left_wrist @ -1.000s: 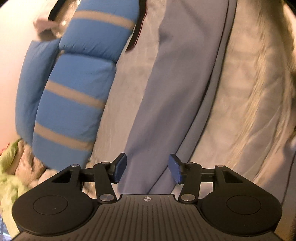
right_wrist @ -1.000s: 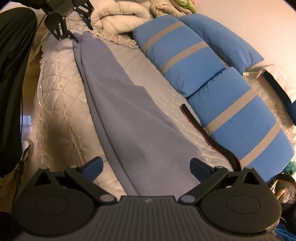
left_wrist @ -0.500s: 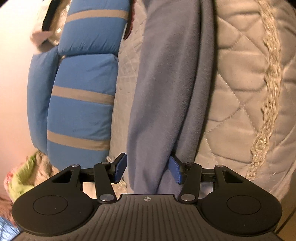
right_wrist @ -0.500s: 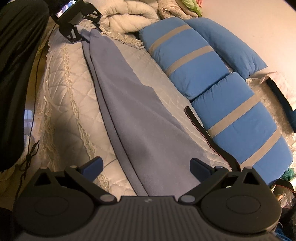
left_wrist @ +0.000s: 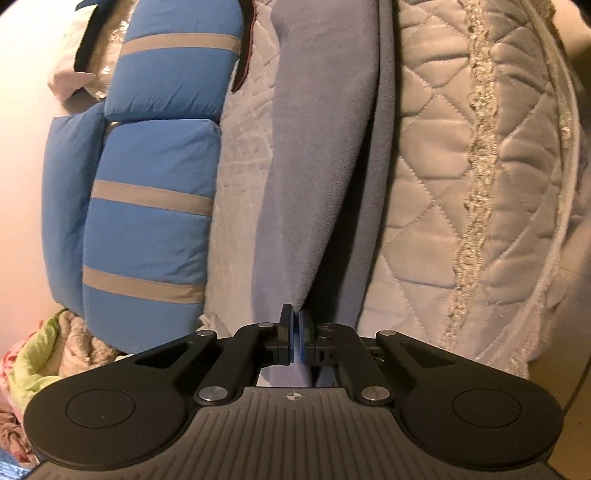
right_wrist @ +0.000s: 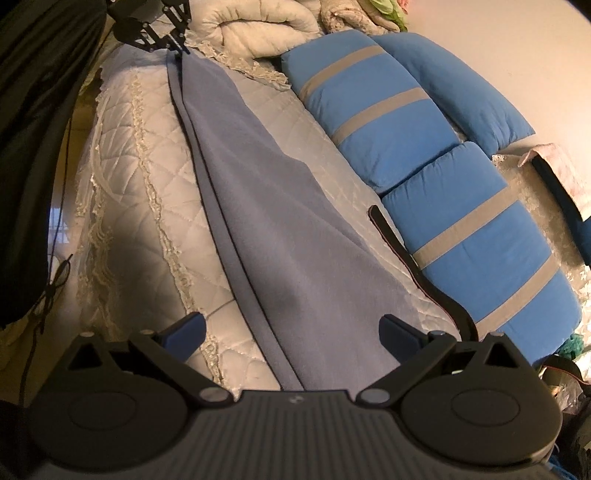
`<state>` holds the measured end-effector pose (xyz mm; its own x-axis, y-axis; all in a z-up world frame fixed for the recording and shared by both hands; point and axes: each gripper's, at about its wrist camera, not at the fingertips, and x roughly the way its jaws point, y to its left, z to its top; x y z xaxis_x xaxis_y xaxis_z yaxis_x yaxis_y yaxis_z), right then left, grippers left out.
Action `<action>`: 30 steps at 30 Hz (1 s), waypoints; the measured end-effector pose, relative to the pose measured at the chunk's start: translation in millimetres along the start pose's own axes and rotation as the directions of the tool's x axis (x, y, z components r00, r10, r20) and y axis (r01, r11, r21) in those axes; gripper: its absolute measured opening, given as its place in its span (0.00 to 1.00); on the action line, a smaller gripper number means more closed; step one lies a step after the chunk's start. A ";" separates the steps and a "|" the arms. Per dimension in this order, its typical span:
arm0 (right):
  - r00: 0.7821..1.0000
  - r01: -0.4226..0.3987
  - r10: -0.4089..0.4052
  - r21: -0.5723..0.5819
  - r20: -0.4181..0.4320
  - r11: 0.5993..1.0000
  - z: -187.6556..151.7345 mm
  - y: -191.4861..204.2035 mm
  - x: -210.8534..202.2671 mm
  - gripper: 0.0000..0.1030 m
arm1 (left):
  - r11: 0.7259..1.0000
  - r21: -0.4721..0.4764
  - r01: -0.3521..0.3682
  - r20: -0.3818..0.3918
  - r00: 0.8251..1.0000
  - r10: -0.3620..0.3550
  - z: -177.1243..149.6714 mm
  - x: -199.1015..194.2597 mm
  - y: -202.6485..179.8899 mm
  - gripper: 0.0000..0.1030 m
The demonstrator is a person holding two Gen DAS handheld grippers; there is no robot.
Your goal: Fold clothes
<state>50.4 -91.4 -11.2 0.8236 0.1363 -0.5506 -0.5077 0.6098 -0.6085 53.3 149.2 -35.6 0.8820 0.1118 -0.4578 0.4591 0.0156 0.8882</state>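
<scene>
Left wrist view: the left gripper (left_wrist: 296, 334) is pinched together on the near end of the cloth (left_wrist: 317, 155), a long grey-blue piece that runs away from it down the quilt (left_wrist: 461, 177). The fabric bunches into a fold right at the blue pads (left_wrist: 303, 332). Left of the cloth lie 2 blue cushions (left_wrist: 147, 236) with grey stripes, against the wall (left_wrist: 22, 166).

Right wrist view: the right gripper (right_wrist: 291, 332) hangs with its fingers wide apart above the other end of the cloth (right_wrist: 280, 229), touching nothing. The cloth stretches lengthwise along the quilt (right_wrist: 129, 155), folded double along its left edge. At its far end the left gripper (right_wrist: 173, 35) clamps it. The cushions (right_wrist: 424, 173) lie to the right, with a dark strap (right_wrist: 413, 258) between them and the cloth.
</scene>
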 end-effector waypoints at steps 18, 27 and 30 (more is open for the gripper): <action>1.000 -0.008 0.008 -0.006 0.006 1.000 0.5 3.2 1.2 1.00 | 0.999 -0.014 -0.034 -0.091 0.995 0.033 -25.4 20.9 -13.2 0.20; 0.999 -0.026 0.026 -0.012 0.018 1.000 4.4 8.1 7.2 1.00 | 0.997 -0.023 -0.077 -0.251 0.966 0.069 -67.2 59.9 -9.5 0.31; 0.999 -0.028 0.028 -0.017 0.018 0.999 5.3 9.2 7.9 1.00 | 0.996 -0.011 -0.085 -0.257 0.963 0.079 -68.9 67.8 -11.0 0.31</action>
<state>53.6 -80.6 -18.1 0.8135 0.1675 -0.5569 -0.5344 0.5928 -0.6025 100.7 225.1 -73.8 0.8585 0.3640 -0.3612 0.3814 0.0174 0.9242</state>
